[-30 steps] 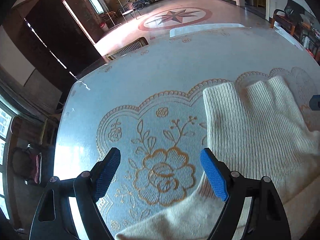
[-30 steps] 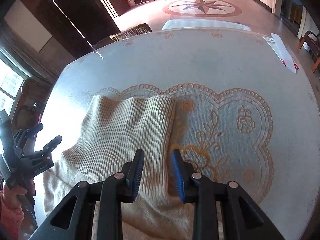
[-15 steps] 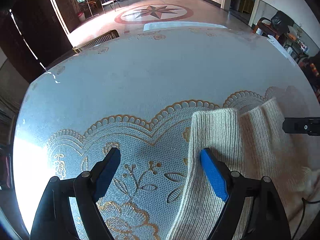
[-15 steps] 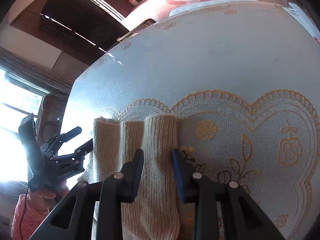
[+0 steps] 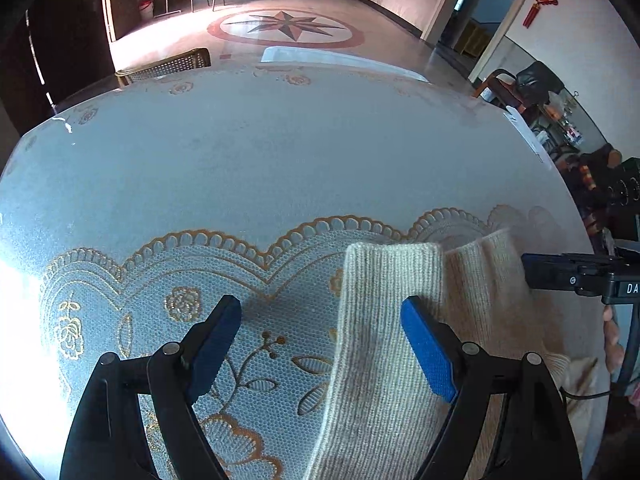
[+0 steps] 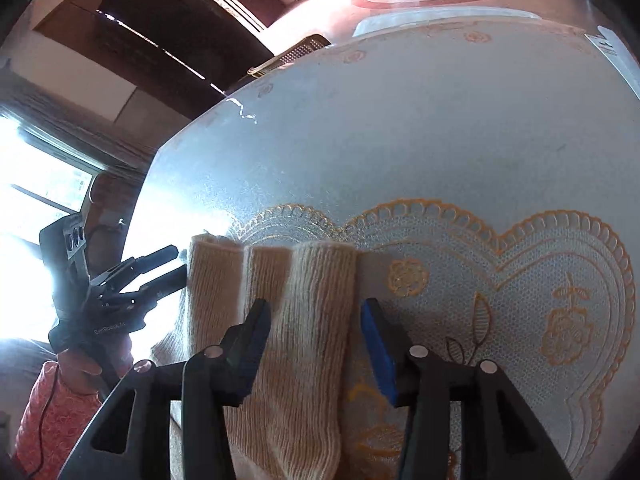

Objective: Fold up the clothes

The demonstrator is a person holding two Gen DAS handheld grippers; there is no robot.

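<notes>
A cream ribbed knit garment (image 5: 384,344) lies on the table with its sleeves folded lengthwise over the body. In the right wrist view it shows as three ribbed strips (image 6: 308,320) side by side. My left gripper (image 5: 320,344) is open above the garment's left edge, with one sleeve under its right pad. My right gripper (image 6: 316,344) is open, its jaws standing either side of the right sleeve, holding nothing. The other gripper shows at the edge of each view.
The round table (image 5: 280,160) has a pale cloth with gold floral lace print (image 6: 520,280). A white paper strip (image 5: 524,136) lies at its far right edge. A wicker chair (image 5: 164,66) stands behind the table.
Both grippers have pulled back along the garment. My right gripper has opened wider. The garment's far edge now looks narrower, with its sleeves lying as strips.
</notes>
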